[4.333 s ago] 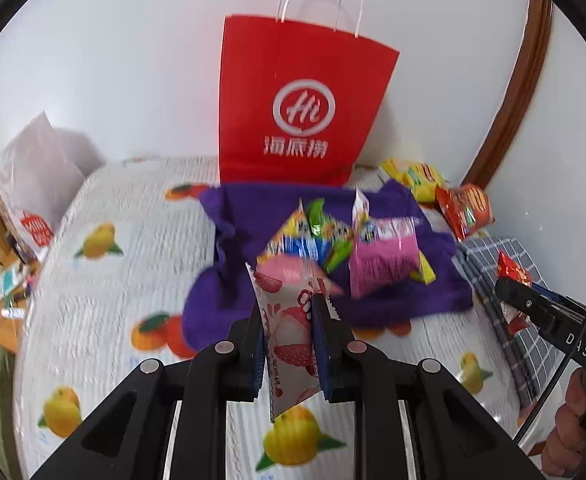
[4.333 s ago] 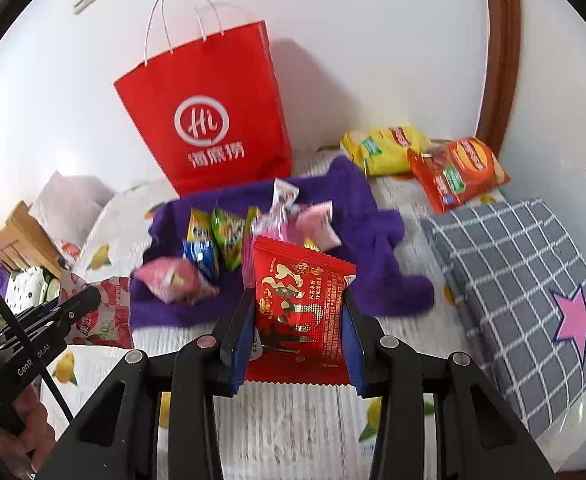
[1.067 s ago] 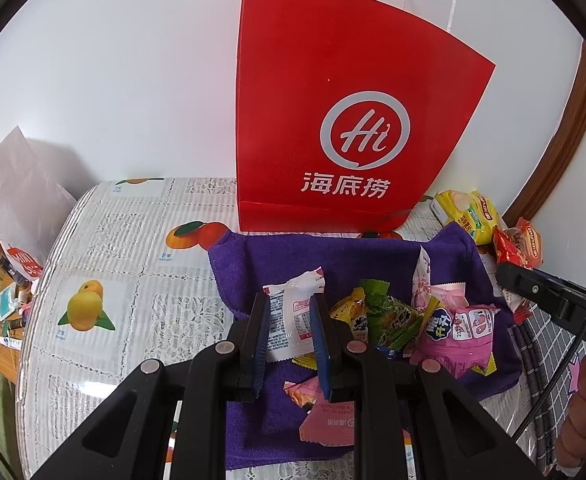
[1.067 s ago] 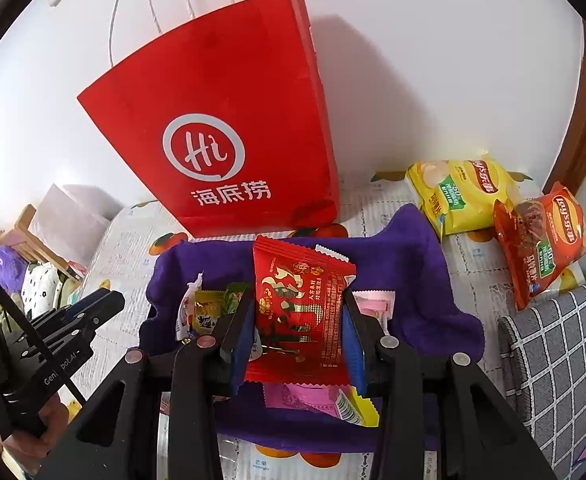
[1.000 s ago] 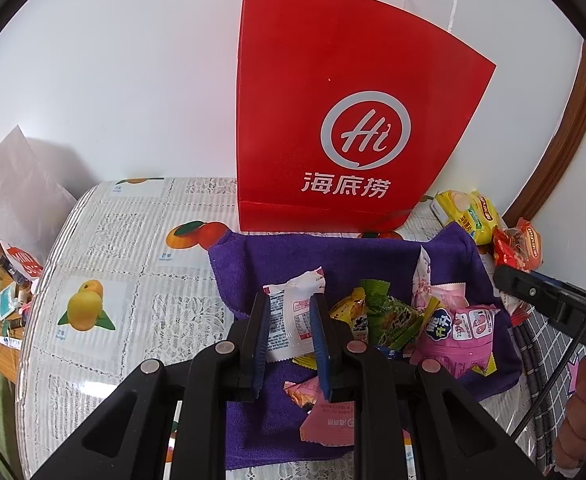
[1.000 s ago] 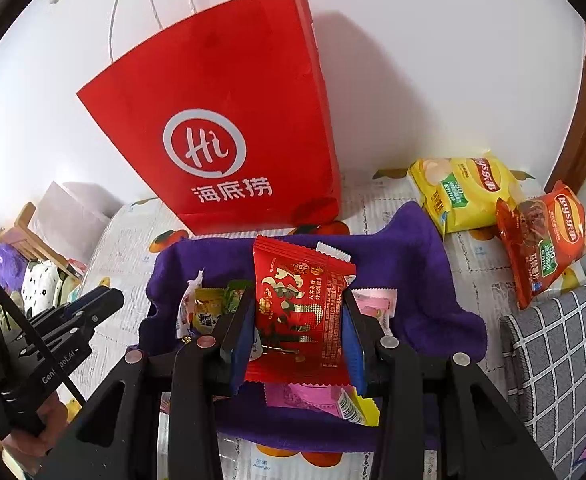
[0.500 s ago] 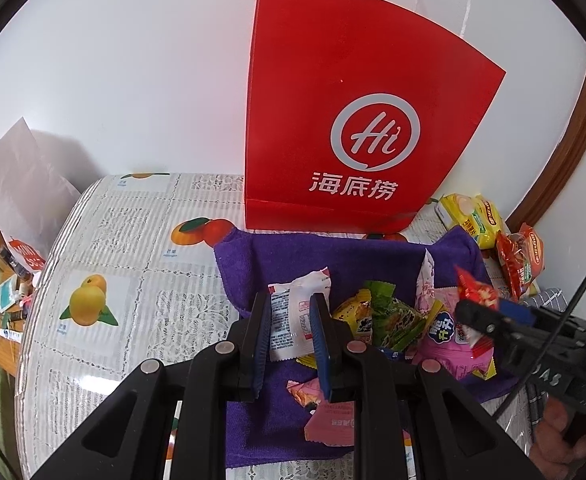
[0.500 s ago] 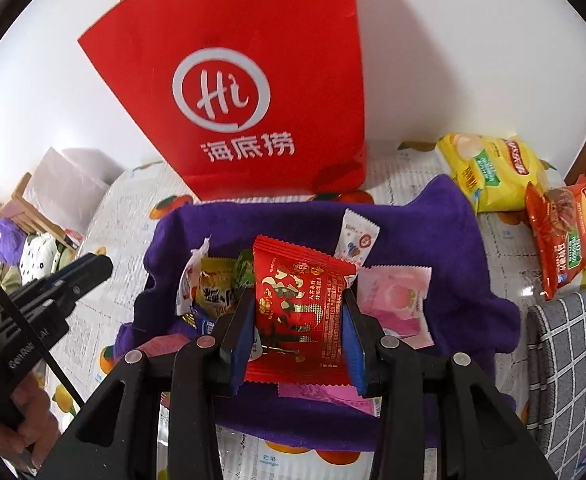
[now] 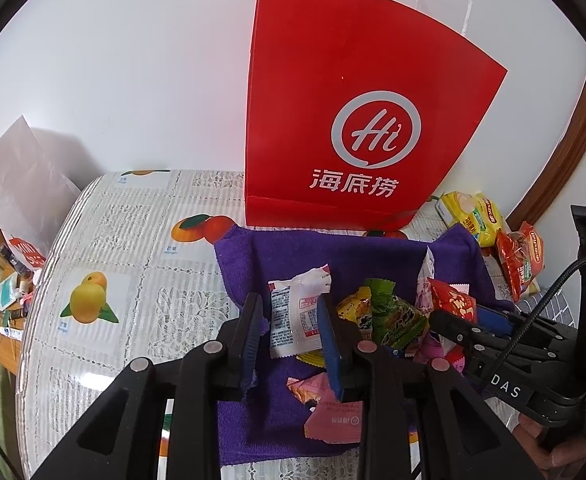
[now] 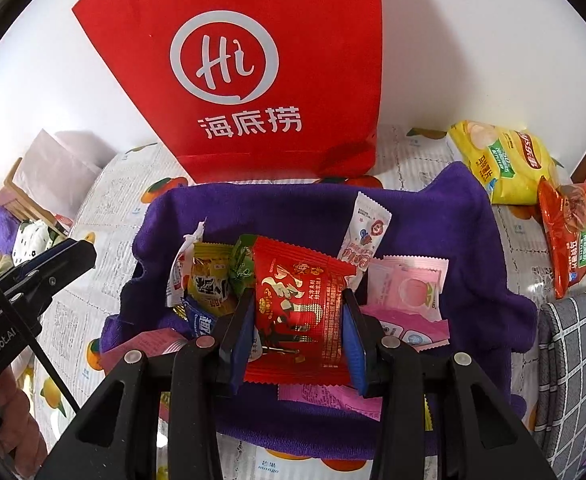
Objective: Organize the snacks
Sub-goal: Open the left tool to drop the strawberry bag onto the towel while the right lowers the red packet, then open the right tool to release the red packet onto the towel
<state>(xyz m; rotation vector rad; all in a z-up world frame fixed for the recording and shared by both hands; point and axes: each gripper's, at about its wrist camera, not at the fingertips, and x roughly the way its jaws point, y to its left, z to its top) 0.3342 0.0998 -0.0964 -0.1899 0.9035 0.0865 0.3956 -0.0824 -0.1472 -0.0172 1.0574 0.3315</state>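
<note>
A white snack packet (image 9: 297,320) lies on the purple cloth (image 9: 333,252) between the fingers of my left gripper (image 9: 289,320). Its jaws are opening, and a gap shows beside the left pad. My right gripper (image 10: 298,312) is shut on a red snack packet (image 10: 293,280) and hangs low over the snack pile on the purple cloth (image 10: 293,208). The left wrist view shows the right gripper (image 9: 473,332) with the red packet (image 9: 451,304) at the right. Green and yellow packets (image 9: 389,312) and pink packets (image 10: 409,292) lie in the pile.
A red paper bag (image 10: 253,80) stands against the wall behind the cloth. A yellow chips bag (image 10: 501,160) and an orange chips bag (image 10: 573,232) lie at the right, by a grey checked cushion (image 10: 573,360). A fruit-print cloth covers the table (image 9: 133,260).
The left jaws have parted around the white packet. The right gripper has come down over the pile with the red packet and now shows large in the left wrist view.
</note>
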